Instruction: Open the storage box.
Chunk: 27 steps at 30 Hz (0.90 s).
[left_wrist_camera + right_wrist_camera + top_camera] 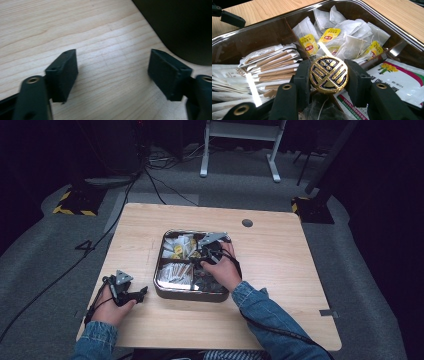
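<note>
Two grippers in play. Right gripper is clamped on a round gold-and-black foil disc: both pads press its left and right edges, disc sits squarely between the jaws, patterned face toward the gripper's camera, held above the divided metal tray. In the right gripper view the disc hangs over the divider, with tea bags with yellow tags behind it, paper stick sachets to its left and flat printed packets to its right. High view puts that gripper over the tray's middle. Left gripper is spread wide with nothing between the jaws, sitting on bare table well left of the tray.
</note>
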Available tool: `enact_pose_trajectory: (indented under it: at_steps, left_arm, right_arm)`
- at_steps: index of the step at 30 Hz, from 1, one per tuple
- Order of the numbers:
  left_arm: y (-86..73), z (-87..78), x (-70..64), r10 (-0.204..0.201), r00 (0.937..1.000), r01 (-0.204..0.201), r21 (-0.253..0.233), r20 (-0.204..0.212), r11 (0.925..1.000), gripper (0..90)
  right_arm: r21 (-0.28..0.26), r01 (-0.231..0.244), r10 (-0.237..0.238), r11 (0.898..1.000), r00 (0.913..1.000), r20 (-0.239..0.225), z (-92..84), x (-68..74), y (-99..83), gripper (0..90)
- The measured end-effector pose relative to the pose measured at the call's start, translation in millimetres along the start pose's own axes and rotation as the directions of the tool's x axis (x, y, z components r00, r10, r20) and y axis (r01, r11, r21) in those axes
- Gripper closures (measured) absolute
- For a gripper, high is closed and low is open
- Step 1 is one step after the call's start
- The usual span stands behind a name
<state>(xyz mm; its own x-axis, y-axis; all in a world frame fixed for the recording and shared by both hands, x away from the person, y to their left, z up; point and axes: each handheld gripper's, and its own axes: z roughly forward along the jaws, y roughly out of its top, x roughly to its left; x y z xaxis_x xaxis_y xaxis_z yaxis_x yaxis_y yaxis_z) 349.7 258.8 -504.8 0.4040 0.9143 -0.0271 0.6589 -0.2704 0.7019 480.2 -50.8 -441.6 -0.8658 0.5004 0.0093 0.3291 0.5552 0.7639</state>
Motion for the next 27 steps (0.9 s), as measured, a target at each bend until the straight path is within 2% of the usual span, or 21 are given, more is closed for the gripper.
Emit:
enact_pose_trajectory:
  at_steps: [4,9,11,14,16,21,27]
  left_arm:
    - [-0.2,-0.6,1.9,0.009,0.9999,-0.009,0.002,0.013,1.0,23.3]
    - [-1.3,-3.4,7.0,0.03,0.9989,-0.03,0.006,0.035,0.9995,26.3]
    - [-0.8,-4.9,7.4,0.011,0.9994,-0.011,0.013,0.033,0.9999,27.9]
    - [0.9,-6.1,7.2,0.013,0.9994,-0.013,0.023,0.033,0.9997,30.4]
    - [2.2,-7.4,6.7,0.018,0.9993,-0.018,0.016,0.033,0.9997,30.3]
    - [6.4,-13.9,6.5,-0.027,0.9985,0.028,-0.018,0.048,0.9994,30.0]
    - [5.8,-16.8,9.2,-0.028,0.9995,0.028,-0.005,0.016,0.9996,29.2]
  right_arm:
    - [0.0,-0.001,0.001,1.0,1.0,-0.002,-2.5,-0.8,3.0,58.7]
    - [-0.025,0.0,0.0,1.0,1.0,0.006,-11.8,-1.4,9.0,58.7]
    - [-0.031,0.003,-0.003,1.0,1.0,0.004,-16.8,-2.2,12.1,58.7]
    - [-0.044,0.008,-0.008,0.999,0.9999,0.008,-25.1,-3.2,16.1,58.7]
    - [-0.049,0.011,-0.01,0.999,0.9999,0.014,-29.8,-4.1,17.5,58.7]
    - [-0.058,0.015,-0.013,0.998,0.9997,0.022,-40.9,-9.1,19.0,58.7]
    - [-0.066,0.019,-0.017,0.998,0.9993,0.033,-57.1,-15.7,19.6,58.7]
